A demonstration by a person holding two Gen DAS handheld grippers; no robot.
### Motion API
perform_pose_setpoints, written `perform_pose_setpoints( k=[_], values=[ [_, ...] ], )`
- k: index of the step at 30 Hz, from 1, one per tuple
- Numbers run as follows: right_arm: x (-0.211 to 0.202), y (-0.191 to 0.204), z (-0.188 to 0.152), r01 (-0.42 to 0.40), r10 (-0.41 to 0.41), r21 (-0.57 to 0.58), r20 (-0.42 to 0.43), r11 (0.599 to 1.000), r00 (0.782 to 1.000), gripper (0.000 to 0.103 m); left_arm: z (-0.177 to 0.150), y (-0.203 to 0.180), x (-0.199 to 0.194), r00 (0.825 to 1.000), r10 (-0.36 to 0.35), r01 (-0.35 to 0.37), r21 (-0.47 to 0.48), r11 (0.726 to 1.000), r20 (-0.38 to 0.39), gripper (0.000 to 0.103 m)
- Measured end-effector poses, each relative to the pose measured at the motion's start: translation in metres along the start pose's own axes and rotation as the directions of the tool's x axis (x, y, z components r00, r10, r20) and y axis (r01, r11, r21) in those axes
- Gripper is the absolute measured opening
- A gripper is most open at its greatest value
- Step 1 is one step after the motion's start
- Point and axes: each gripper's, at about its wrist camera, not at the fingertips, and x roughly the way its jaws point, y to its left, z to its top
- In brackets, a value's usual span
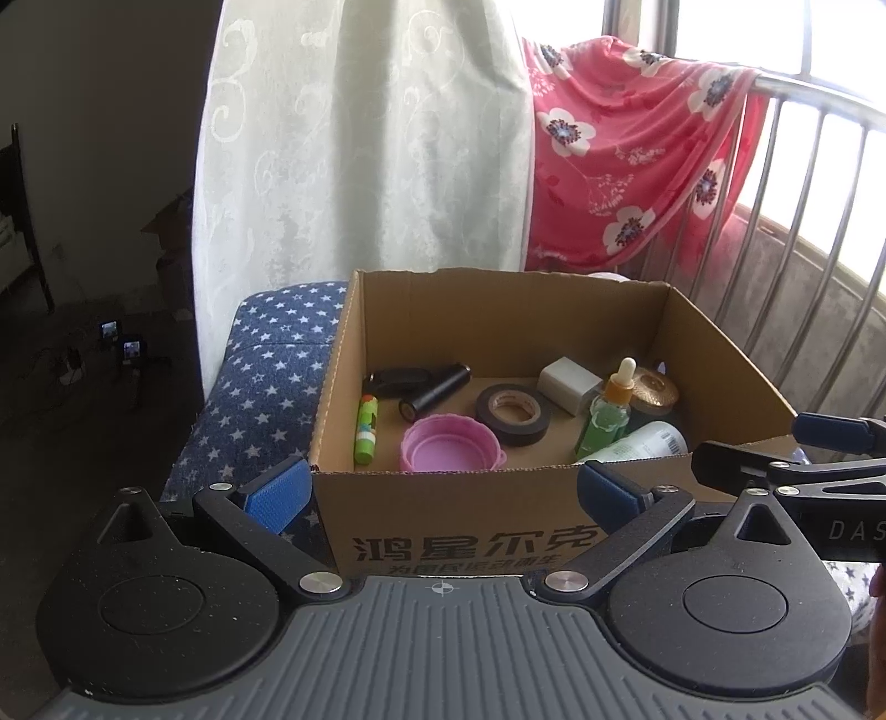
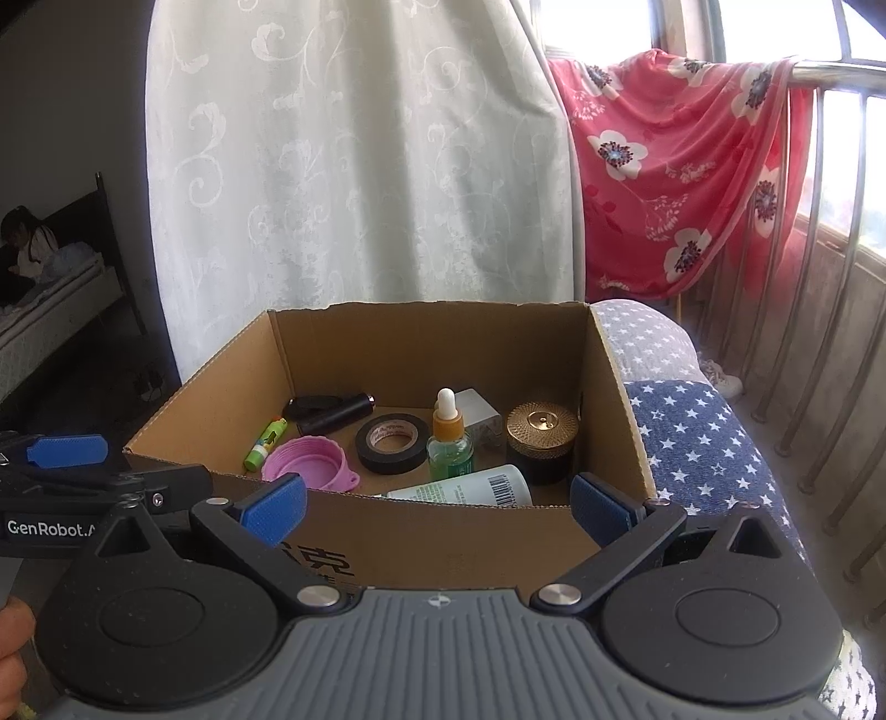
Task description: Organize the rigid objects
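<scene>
- The cardboard box point(image 1: 498, 310) already holds the tape roll point(image 1: 512, 412), dropper bottle point(image 1: 609, 410) and pink lid point(image 1: 451, 443).
- Left gripper point(image 1: 443, 490) and right gripper point(image 2: 437, 501) hover before it, both wide and empty; sorting looks nearly finished.

Daylight pours through the window point(image 2: 609, 22) on my right, behind a metal railing point(image 1: 819, 166) draped with a red flowered cloth point(image 1: 626, 149). A pale patterned curtain point(image 2: 354, 149) hangs in the middle of my view, reaching down behind a cushion point(image 2: 709, 443) covered in blue star-print fabric. To my left the room falls into shadow: a grey wall point(image 1: 111, 111), a dark floor point(image 1: 83, 432) with two small lit screens point(image 1: 119, 338) and tangled cables, and a dark-framed bed point(image 2: 61, 299) where a person point(image 2: 25, 243) sits hunched on the mattress.
</scene>
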Motion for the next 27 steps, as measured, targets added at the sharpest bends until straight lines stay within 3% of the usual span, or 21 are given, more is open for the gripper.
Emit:
perform_pose_setpoints(
  k=[27],
  values=[
    [0.0059, -0.0072, 0.0032, -0.002, 0.003, 0.031, -0.024, 1.0, 1.0, 0.103, 0.006, -0.0044, 0.005, 1.0, -0.002, 0.002, 0.0, 1.0, -0.011, 0.102]
  ],
)
